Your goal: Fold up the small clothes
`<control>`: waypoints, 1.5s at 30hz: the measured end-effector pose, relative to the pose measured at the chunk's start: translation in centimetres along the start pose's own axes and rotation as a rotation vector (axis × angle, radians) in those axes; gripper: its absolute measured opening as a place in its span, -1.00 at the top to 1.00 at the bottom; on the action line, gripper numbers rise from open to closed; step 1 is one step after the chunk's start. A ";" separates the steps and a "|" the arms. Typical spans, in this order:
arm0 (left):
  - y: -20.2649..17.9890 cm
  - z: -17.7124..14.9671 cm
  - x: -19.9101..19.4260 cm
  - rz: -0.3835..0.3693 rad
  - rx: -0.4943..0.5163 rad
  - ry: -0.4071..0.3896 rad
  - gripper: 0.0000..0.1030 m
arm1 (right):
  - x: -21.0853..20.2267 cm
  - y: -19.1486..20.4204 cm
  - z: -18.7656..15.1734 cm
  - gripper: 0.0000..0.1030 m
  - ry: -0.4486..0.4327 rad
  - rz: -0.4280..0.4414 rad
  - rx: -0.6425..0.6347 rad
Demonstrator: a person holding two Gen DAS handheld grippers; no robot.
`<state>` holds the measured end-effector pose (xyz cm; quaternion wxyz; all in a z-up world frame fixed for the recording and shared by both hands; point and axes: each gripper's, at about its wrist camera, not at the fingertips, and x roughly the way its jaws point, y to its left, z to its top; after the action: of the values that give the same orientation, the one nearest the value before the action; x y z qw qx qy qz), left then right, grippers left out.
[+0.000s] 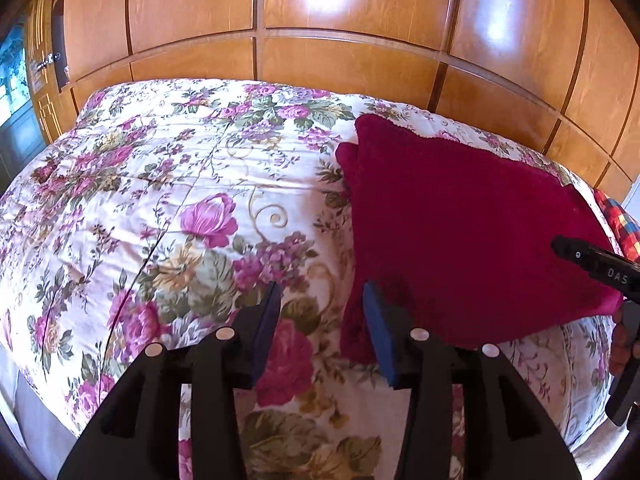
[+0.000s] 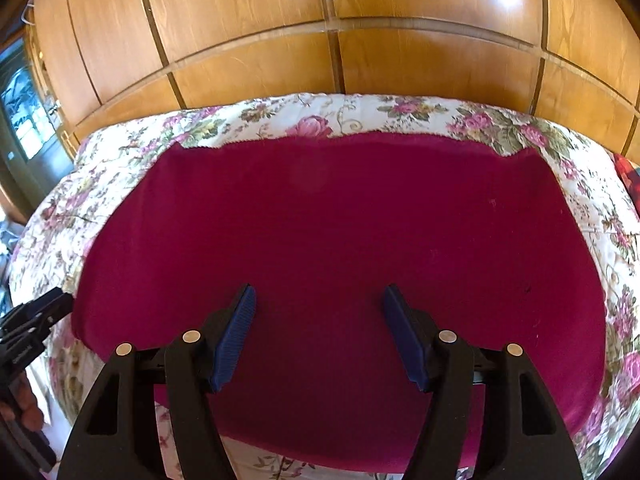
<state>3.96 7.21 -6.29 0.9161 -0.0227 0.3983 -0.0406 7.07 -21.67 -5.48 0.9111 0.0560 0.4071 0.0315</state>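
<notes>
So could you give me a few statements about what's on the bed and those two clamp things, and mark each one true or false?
1. The dark red knitted cloth lies spread flat on the floral quilted bedspread. True.
2. The left gripper is clamped on the cloth. False: its jaws stand open, above the cloth's left edge.
3. The right gripper is open, with the red cloth below it. True.
4. The wall behind the bed is painted white. False: glossy wooden panels stand there.
5. A red checked fabric shows at the bed's right edge, beyond the red cloth. True.
6. The cloth is folded into a small square. False: it covers a wide patch of the bed; any fold cannot be judged.
</notes>
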 end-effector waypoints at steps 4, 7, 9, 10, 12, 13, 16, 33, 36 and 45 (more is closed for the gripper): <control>0.5 -0.6 0.1 -0.017 -0.006 0.009 0.21 | 0.6 -0.3 -0.3 -0.29 0.000 0.000 0.004; 0.7 -1.2 0.3 -0.047 -0.009 0.017 0.30 | 0.8 -0.3 -0.4 -0.30 -0.004 -0.003 0.003; 0.9 -1.4 0.1 -0.071 -0.013 0.011 0.33 | 0.8 -0.4 -0.5 -0.31 -0.005 -0.004 0.003; 1.1 -1.5 -0.1 -0.093 -0.018 0.006 0.34 | 0.8 -0.4 -0.5 -0.31 -0.006 -0.003 0.003; 1.6 -1.6 -0.4 -0.137 -0.027 -0.004 0.34 | 0.8 -0.5 -0.5 -0.31 -0.006 0.001 0.004; 2.0 -1.7 -0.6 -0.167 -0.027 -0.009 0.34 | 0.8 -0.5 -0.5 -0.31 -0.007 0.001 0.005; 2.4 -1.8 -1.3 -0.215 -0.009 -0.037 0.34 | 0.8 -0.5 -0.5 -0.31 -0.009 -0.001 0.006; 1.1 -1.6 0.7 -0.359 0.143 0.016 0.41 | 0.9 -0.3 -0.5 -0.31 -0.004 -0.013 -0.002; 1.2 -1.5 0.9 -0.383 0.156 0.018 0.56 | 0.9 -0.2 -0.5 -0.32 -0.003 -0.018 -0.004; 1.8 0.0 -1.5 -0.423 0.216 -0.041 0.85 | 1.1 -0.2 -0.4 -0.32 0.004 -0.024 -0.007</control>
<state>3.09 9.15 -5.36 0.8921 -0.0081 0.3595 -0.2734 7.49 -21.75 -6.56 0.9109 0.0476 0.4093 0.0222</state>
